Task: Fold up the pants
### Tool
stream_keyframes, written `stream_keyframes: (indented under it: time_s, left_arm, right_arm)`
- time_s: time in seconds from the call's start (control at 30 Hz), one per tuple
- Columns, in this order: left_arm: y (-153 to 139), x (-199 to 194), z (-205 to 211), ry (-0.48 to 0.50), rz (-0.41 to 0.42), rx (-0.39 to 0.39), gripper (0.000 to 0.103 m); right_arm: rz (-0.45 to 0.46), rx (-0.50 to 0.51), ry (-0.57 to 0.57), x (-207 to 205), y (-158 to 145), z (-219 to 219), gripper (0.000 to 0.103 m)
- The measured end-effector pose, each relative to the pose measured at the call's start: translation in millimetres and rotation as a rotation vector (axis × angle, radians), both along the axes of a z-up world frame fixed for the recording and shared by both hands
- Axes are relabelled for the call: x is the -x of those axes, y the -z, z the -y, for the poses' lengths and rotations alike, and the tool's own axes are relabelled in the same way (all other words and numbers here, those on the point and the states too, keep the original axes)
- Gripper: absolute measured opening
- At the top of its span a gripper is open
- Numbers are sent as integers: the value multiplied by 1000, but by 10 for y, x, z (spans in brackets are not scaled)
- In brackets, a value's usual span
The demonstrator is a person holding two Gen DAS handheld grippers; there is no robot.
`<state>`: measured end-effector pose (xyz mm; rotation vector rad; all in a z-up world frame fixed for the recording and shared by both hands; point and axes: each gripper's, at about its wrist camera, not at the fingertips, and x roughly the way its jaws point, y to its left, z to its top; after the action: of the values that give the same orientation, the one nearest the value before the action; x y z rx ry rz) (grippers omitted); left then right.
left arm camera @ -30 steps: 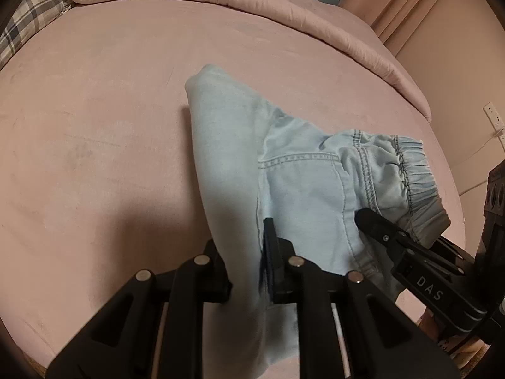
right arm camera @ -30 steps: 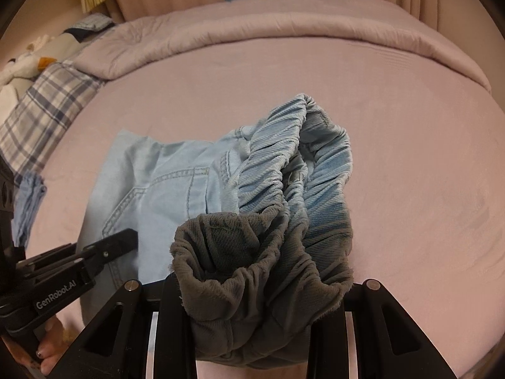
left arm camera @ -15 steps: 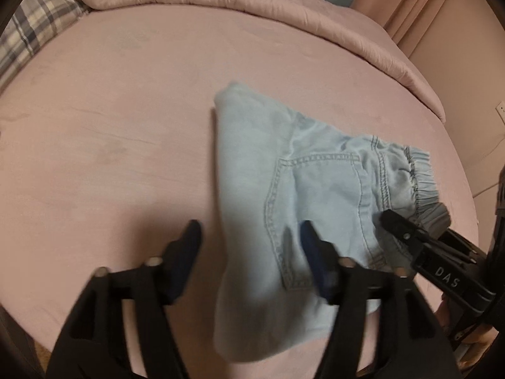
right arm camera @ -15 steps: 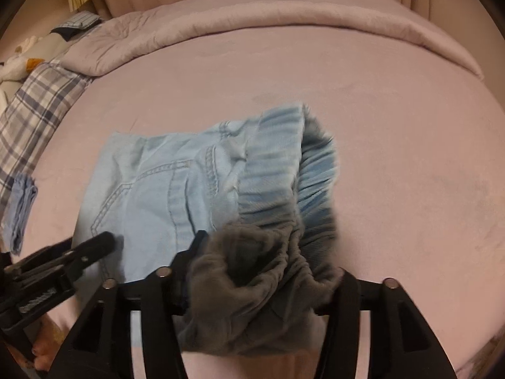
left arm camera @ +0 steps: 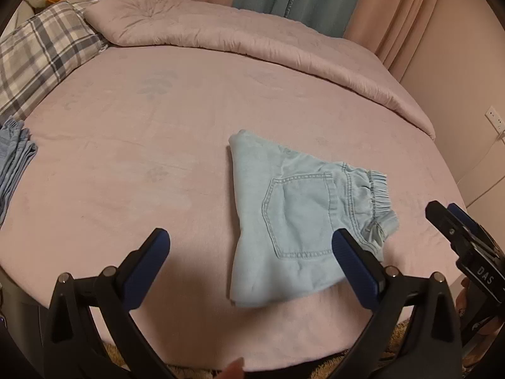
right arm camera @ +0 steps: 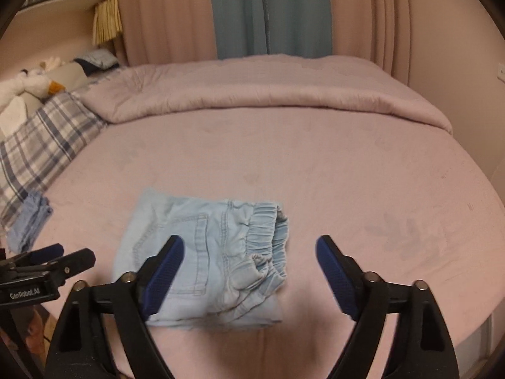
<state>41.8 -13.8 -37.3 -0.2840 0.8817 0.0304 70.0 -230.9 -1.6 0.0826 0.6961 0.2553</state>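
The light-blue denim pants [left arm camera: 300, 218] lie folded in a compact bundle on the pink bed sheet [left arm camera: 142, 164], back pocket up and elastic waistband to the right. My left gripper [left arm camera: 250, 233] hovers above their near edge. Its jaws are opening wide and the pads do not touch the cloth. In the right wrist view the pants [right arm camera: 214, 252] lie below my right gripper [right arm camera: 249, 240]. Its jaws are also opening, with nothing pressed between them. Each gripper shows in the other's view: the right gripper [left arm camera: 448, 218] and the left gripper [right arm camera: 63, 255].
A stack of folded blue garments [left arm camera: 12, 158] sits at the bed's left edge. A plaid pillow [left arm camera: 41, 50] and a rolled pink duvet [left arm camera: 252, 41] lie at the far side. Curtains [right arm camera: 271, 12] hang behind. The bed's near edge runs just below the grippers.
Both grippers let go of the pants, opened wide and drew back upward. The lifted waistband dropped, and the pants now lie flat and folded on the sheet.
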Motion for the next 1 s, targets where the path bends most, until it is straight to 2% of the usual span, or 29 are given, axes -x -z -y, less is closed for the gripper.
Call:
stream_keyframes:
  time_s: [0.17,0.33,0.53,1.0]
  left_arm:
    - [-22,202,23,-2,10,24,102]
    - [-10,303,41,8,18,3,102]
    - [25,383,4,-2,14,-8,102]
    - [-39,459,-7,-4,41,-1,102]
  right_arm:
    - [-7,-13,2,108,63,32,93]
    - [-55,-11,-5,122,177,-28,93]
    - [-102,-64,-31,216,238,-42,93]
    - [-115,-45,-24,232,262,-113,93]
